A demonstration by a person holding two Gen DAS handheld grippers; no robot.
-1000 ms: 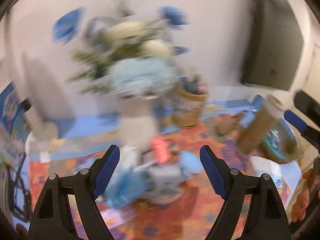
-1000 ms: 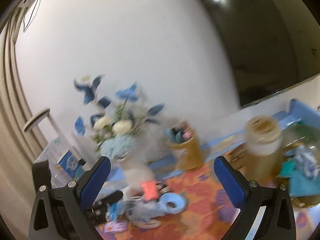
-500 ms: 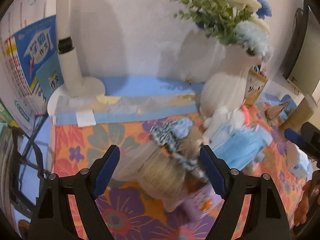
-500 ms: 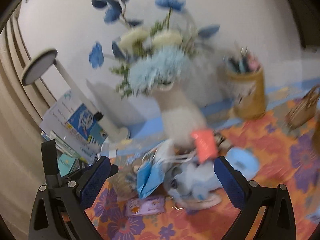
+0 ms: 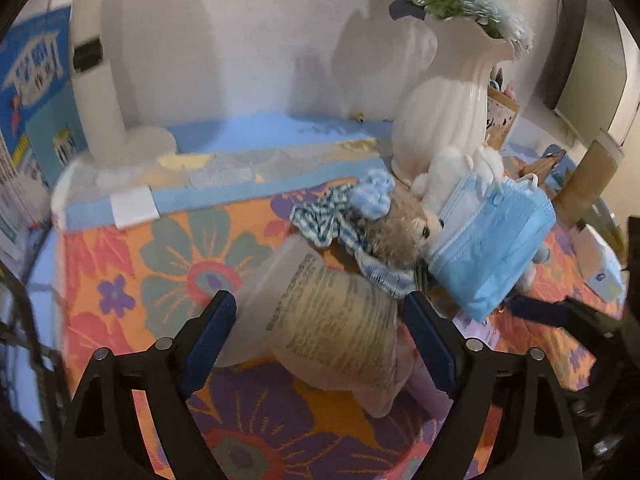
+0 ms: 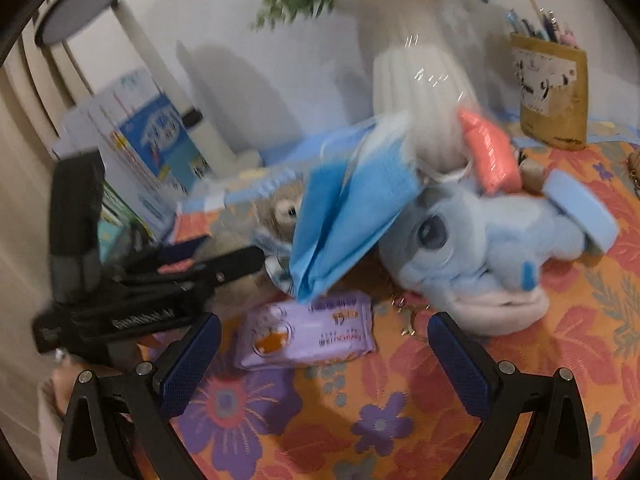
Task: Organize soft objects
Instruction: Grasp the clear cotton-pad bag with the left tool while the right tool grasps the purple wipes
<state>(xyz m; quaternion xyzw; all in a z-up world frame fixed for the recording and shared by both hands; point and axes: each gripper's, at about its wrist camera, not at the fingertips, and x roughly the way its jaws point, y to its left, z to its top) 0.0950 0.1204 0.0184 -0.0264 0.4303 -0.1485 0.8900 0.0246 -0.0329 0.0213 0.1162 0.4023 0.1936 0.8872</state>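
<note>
Left gripper (image 5: 320, 332), jaws opening around nothing gripped, and wide-open right gripper (image 6: 324, 354) flank the limp, light blue pleated face mask (image 5: 492, 244), draped before the white ribbed vase (image 5: 444, 116); pinch its free lower edge.

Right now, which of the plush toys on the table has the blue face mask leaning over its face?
The brown plush, the one wearing the blue checked scarf. The mask covers its muzzle. The light blue plush beside it lies with its face uncovered.

surface: floral tablecloth (image 6: 560, 360) | on it: wipes pack (image 6: 308, 330), blue plush (image 6: 480, 248), vase (image 5: 444, 120)
</note>
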